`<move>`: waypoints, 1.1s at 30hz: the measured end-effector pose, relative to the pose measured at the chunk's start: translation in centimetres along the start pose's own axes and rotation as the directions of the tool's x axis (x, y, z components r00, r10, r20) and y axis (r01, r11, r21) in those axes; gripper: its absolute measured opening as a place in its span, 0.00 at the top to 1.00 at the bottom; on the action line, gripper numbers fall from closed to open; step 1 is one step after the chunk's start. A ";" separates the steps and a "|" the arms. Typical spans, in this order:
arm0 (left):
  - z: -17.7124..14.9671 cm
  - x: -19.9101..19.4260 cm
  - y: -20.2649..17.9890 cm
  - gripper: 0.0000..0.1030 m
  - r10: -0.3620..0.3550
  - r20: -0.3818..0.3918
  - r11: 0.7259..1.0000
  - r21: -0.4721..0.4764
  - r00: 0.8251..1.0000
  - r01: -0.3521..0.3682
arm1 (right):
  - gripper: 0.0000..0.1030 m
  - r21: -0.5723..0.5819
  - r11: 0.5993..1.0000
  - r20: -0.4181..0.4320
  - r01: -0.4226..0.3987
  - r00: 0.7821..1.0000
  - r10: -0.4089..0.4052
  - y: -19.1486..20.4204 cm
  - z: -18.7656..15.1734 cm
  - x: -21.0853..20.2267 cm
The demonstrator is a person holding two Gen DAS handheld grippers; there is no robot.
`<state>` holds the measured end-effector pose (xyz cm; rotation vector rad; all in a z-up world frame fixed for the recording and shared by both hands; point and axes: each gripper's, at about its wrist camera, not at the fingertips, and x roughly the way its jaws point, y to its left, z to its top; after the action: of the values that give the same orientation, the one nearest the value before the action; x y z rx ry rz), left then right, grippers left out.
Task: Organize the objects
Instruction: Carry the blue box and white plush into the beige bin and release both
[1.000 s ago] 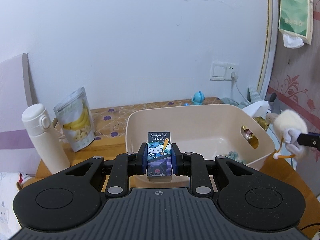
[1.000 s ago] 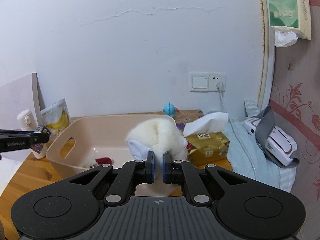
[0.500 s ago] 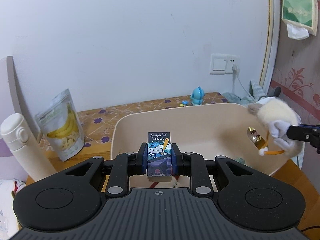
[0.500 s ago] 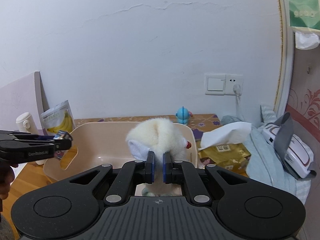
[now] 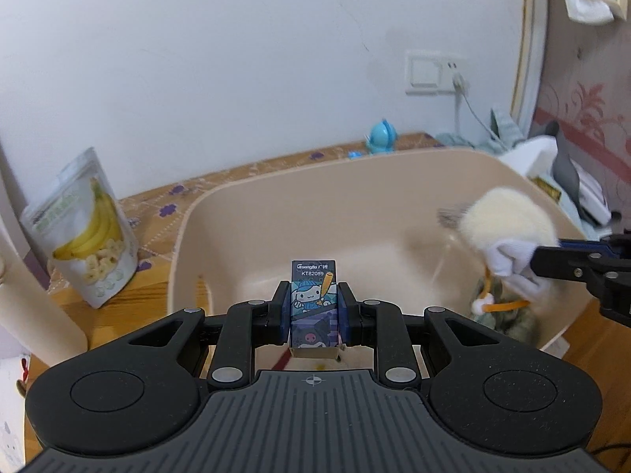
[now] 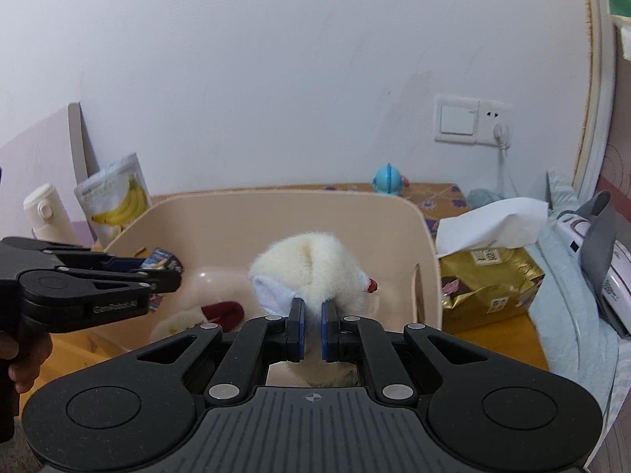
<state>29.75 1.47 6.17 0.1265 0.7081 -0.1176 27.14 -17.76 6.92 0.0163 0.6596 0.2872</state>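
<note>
A: What has the left tool (image 5: 313, 311) got?
B: It is clamped on a small cartoon-printed box (image 5: 313, 307), held upright between the two fingers (image 5: 280, 313), over the near edge of the beige bin (image 5: 276, 181)

A: And the right tool (image 6: 311, 329)?
B: Its fingers are nearly together, pinching the white cloth part of a fluffy cream plush toy (image 6: 311, 266). From the left camera the toy (image 5: 508, 228) hangs inside the bin's right end — above a greyish soft thing lying on the bottom

A: Anything else in the bin?
B: A dark red soft item (image 6: 223, 311) on the floor of it, seen from the right camera

A: Around it on the desk (image 5: 130, 307)?
B: A banana chip pouch (image 5: 84, 228) stands left of the bin, a white bottle (image 6: 43, 213) beside that, a gold tissue pack (image 6: 489, 280) to the right — and a blue toy (image 6: 388, 179) near the wall
</note>
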 end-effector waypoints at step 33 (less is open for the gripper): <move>-1.0 -2.5 0.0 0.23 0.066 0.047 0.998 -0.008 0.997 -0.065 | 0.06 -0.001 1.000 0.027 -0.002 1.000 0.002 -0.1 -0.5 -2.8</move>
<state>27.24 1.79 7.00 0.1404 0.6560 -0.0555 24.70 -18.63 8.18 0.0198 0.6324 0.2884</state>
